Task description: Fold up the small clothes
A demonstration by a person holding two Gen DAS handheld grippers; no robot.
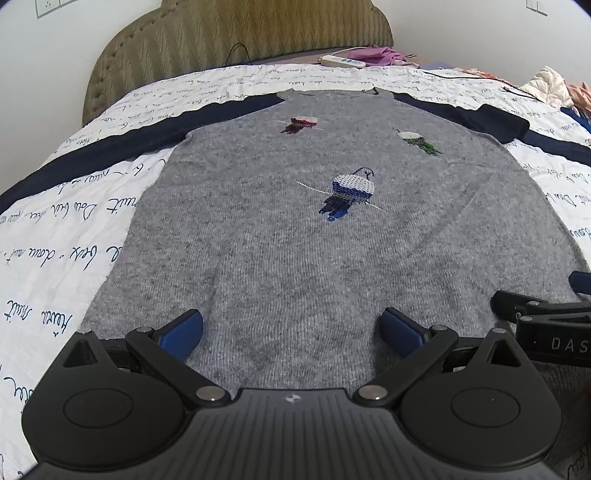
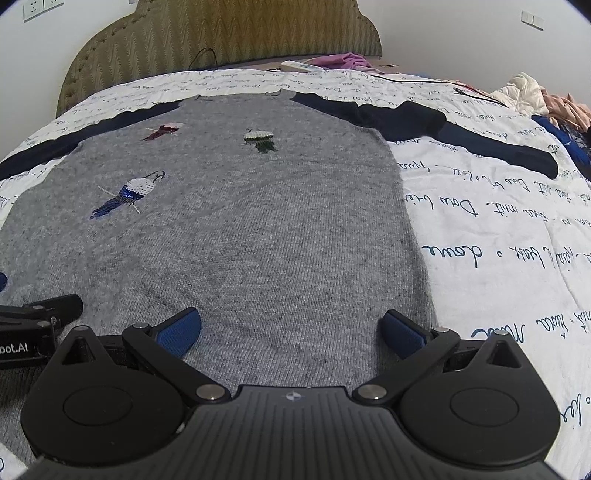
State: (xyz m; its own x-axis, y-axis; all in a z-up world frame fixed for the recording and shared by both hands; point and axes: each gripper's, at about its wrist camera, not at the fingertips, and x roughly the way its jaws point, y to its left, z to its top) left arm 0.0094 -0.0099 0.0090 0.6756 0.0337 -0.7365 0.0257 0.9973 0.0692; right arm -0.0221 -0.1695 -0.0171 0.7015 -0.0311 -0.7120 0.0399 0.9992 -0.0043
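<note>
A small grey knit sweater (image 1: 295, 236) with three embroidered birds and navy sleeves lies flat, front up, on the bed; it also shows in the right wrist view (image 2: 236, 229). Its left sleeve (image 1: 92, 155) stretches out to the side. Its right sleeve (image 2: 461, 129) is bent near the elbow. My left gripper (image 1: 291, 332) is open and empty over the sweater's hem, left of centre. My right gripper (image 2: 291, 332) is open and empty over the hem near the right side edge. Each gripper's body shows at the edge of the other's view.
The bed has a white sheet (image 2: 498, 240) with dark script writing and an olive padded headboard (image 1: 240, 33). A power strip (image 1: 343, 61) and purple cloth (image 1: 380, 55) lie by the headboard. A heap of clothes (image 2: 546, 99) sits at the far right.
</note>
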